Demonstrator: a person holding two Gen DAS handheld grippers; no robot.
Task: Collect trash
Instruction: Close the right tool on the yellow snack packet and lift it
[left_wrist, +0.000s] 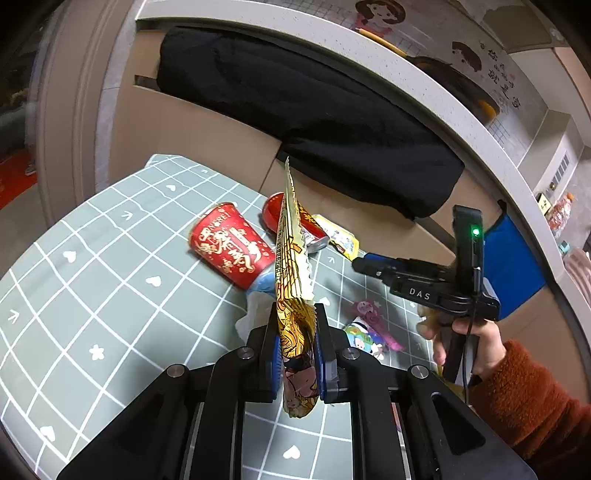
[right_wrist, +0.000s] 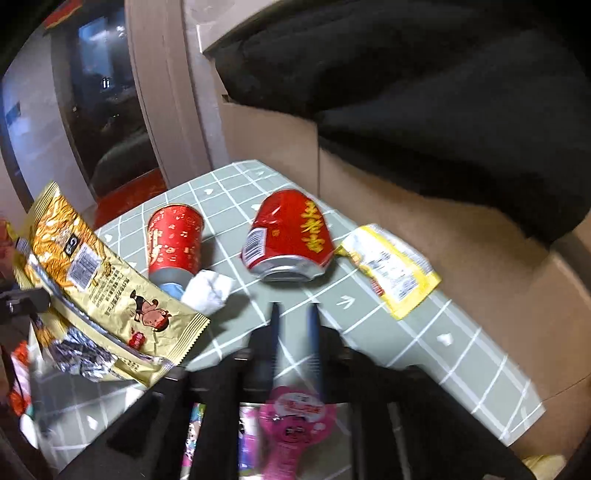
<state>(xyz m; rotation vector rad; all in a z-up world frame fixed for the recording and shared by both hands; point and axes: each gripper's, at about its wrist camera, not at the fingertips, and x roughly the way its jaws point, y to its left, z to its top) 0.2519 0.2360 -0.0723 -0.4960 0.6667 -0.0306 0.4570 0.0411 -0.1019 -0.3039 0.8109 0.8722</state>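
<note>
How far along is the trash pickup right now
No finished pickups show. In hand: the left gripper is shut on the gold crinkled snack bag. Left on the table: red paper cup, dented red can, yellow wrapper, white crumpled tissue, pink packet.

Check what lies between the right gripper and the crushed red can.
Nothing visible blocks it. The right gripper, jaws slightly apart and empty, points at the crushed red can across bare tablecloth. The crumpled tissue lies off to the left.
</note>
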